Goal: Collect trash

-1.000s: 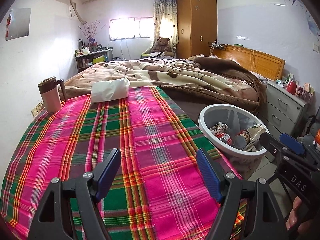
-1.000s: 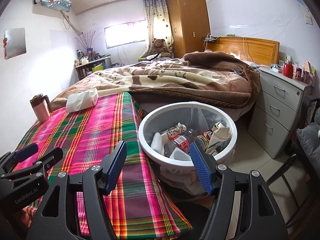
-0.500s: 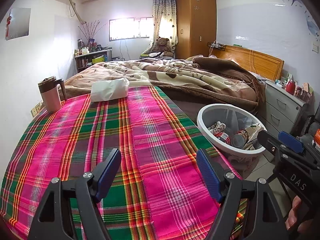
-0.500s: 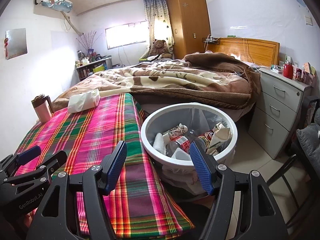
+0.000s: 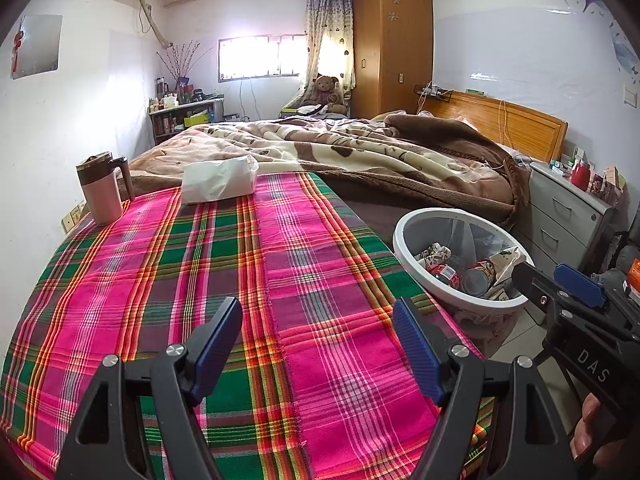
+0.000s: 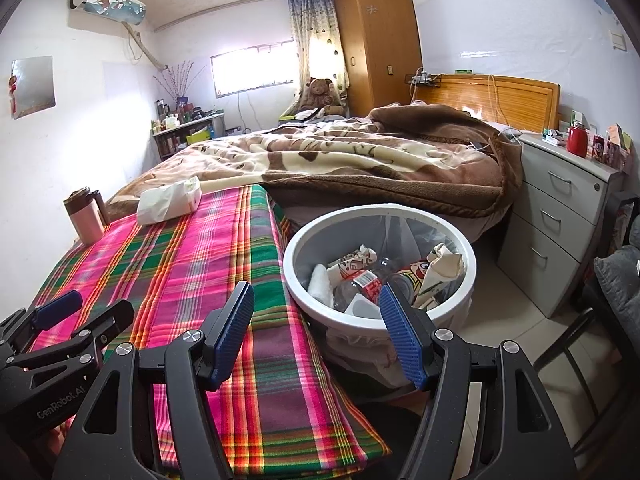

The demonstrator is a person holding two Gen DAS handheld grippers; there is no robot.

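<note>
**Ana:** Beside the tabletop (image 6: 192, 264), on the floor, stands the white bin (image 6: 304, 300), just off the edge of the plaid cloth. It holds the trash: a clear bottle with a red label (image 6: 360, 284), a can (image 5: 476, 280), printed cartons and crumpled wrappers.

**Ben:** And the two tools?

**Ana:** The left hand-held gripper (image 5: 318, 344) hangs over the plaid cloth with its jaws well apart and nothing between them. The right hand-held gripper (image 6: 316, 332) hangs at the tabletop's edge, aimed at the bin's near rim, jaws also apart and empty.

**Ben:** So which step is this?

**Ana:** My guess is the end of it. The cloth carries only a pink mug (image 5: 100, 188) with a brown lid and a white tissue pack (image 5: 220, 180), both at the far edge near the bed (image 5: 360, 152), well apart from either tool. Neither looks like rubbish to me.

**Ben:** What would the next move need?

**Ana:** If the tissue pack counts as trash, the left tool would have to reach across the whole cloth, close on a soft pack, then carry it over to the bin. Otherwise, nothing remains to be picked up from what shows.
</note>
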